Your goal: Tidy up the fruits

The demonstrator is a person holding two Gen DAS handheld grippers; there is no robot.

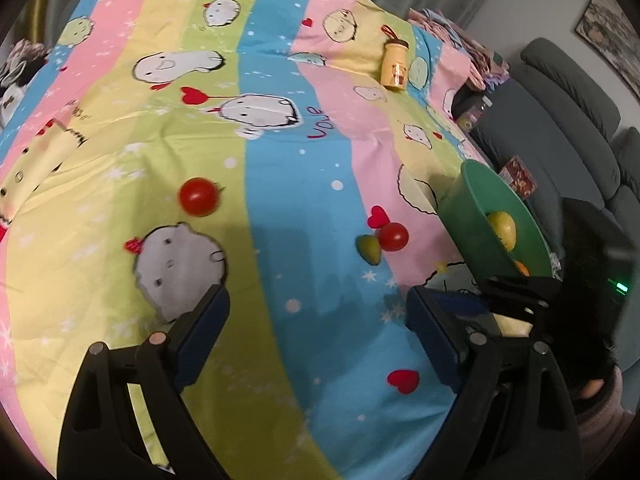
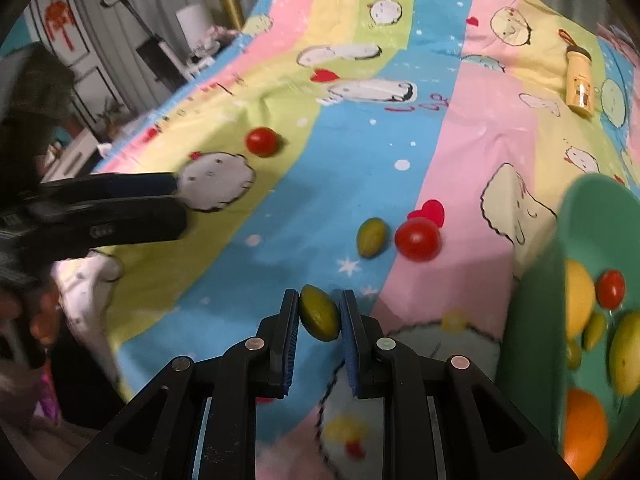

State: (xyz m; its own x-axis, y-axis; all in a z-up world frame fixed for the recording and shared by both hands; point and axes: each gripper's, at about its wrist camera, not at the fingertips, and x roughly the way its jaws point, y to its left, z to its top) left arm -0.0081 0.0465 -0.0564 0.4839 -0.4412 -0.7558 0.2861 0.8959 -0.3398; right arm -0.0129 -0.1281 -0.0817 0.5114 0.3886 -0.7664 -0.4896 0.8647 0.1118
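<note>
Pinched between my right gripper's (image 2: 319,316) jaws sits a green fruit (image 2: 319,319), my left gripper (image 1: 318,312) gapes wide, and "Love" (image 1: 314,123) on the bedsheet (image 1: 280,160) lies far ahead.

Small green fruit (image 2: 319,319) pinched lengthwise in right claw (image 2: 319,316). Second green fruit (image 2: 371,237) beside red tomato (image 2: 417,239) on bed; lone tomato (image 2: 261,141) well apart. Green bowl (image 2: 532,320) holds mixed fruit.
</note>
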